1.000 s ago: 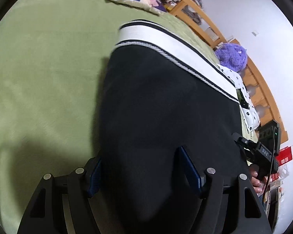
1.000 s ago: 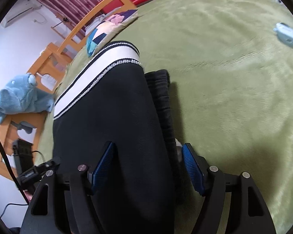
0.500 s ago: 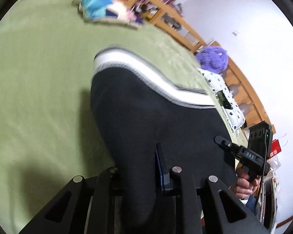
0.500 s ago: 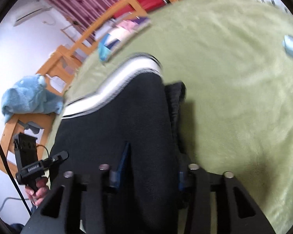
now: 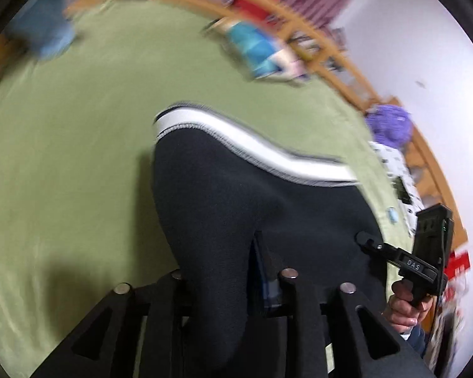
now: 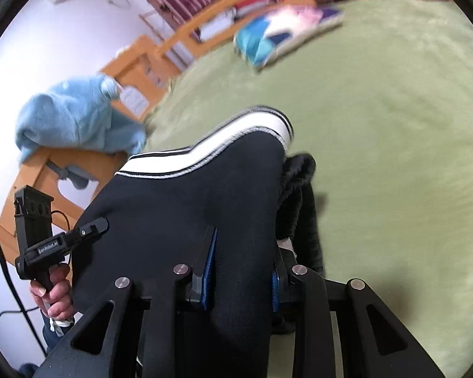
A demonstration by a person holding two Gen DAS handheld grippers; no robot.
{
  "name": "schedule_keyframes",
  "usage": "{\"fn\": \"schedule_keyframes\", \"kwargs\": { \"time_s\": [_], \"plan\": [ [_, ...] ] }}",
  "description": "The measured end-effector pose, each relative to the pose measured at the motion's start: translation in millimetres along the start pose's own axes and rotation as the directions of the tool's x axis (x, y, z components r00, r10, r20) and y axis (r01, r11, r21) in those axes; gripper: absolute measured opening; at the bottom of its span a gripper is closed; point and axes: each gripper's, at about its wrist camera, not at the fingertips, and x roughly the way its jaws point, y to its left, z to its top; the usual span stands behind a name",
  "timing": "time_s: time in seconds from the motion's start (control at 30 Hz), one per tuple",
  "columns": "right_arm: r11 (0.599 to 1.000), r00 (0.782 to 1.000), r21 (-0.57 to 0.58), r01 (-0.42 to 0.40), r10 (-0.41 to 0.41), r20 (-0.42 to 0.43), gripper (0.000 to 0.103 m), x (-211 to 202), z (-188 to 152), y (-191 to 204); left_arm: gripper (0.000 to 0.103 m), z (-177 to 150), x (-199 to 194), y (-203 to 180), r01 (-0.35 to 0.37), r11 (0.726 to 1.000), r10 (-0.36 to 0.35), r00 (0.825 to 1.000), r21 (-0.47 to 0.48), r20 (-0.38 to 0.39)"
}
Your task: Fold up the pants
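Note:
Black pants [image 5: 236, 201] with a white striped waistband [image 5: 236, 135] lie on a green bed, the near edge lifted. My left gripper [image 5: 224, 271] is shut on the near left edge of the pants. My right gripper [image 6: 241, 267] is shut on the near right edge of the pants [image 6: 205, 189], with a bunched dark fold [image 6: 299, 189] beside it. Each gripper shows in the other's view, the right gripper [image 5: 403, 261] and the left gripper [image 6: 60, 239], held in a hand.
The green bedspread [image 5: 63, 157] spreads wide around the pants. A colourful pillow [image 6: 277, 37] lies at the far edge by a wooden rail [image 6: 205, 25]. A blue plush [image 6: 75, 116] and a purple plush [image 5: 389, 126] sit at the sides.
Both grippers have closed on the near edge of the pants and lifted it. The cloth now curves up and the waistband looks wavy. Both views have swung upward.

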Motion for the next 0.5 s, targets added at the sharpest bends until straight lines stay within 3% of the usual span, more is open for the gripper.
{"fn": "schedule_keyframes", "kwargs": {
  "time_s": [0.07,0.13,0.2,0.27,0.37,0.47,0.5],
  "plan": [
    [0.996,0.996,-0.030,0.090,-0.090,-0.025,0.046,19,-6,0,0.037,-6,14,12,-0.014,0.998,0.010,0.998,-0.059,-0.058],
    [0.991,0.992,-0.049,0.126,-0.127,-0.013,0.050,21,-13,-1,0.038,-13,14,7,-0.053,0.998,0.051,0.996,-0.023,-0.067],
    [0.986,0.987,-0.055,0.159,-0.160,0.001,0.050,8,-16,1,0.040,-20,0,-8,-0.149,0.987,0.151,0.988,0.060,-0.026],
    [0.970,0.972,-0.077,0.230,-0.225,0.062,0.046,-19,-23,9,0.043,-28,-13,-17,-0.223,0.970,0.222,0.975,0.098,0.018],
    [0.947,0.946,-0.133,0.292,-0.265,0.188,0.044,-57,-45,27,0.046,-48,-30,-22,-0.226,0.969,0.217,0.972,0.100,0.092],
    [0.943,0.950,-0.172,0.285,-0.253,0.185,0.034,-64,-71,32,0.046,-75,-38,-25,-0.271,0.955,0.254,0.958,0.122,0.136],
    [0.928,0.941,-0.187,0.322,-0.292,0.170,0.033,-56,-83,33,0.047,-85,-37,-23,-0.270,0.955,0.255,0.959,0.120,0.124]
  ]
}}
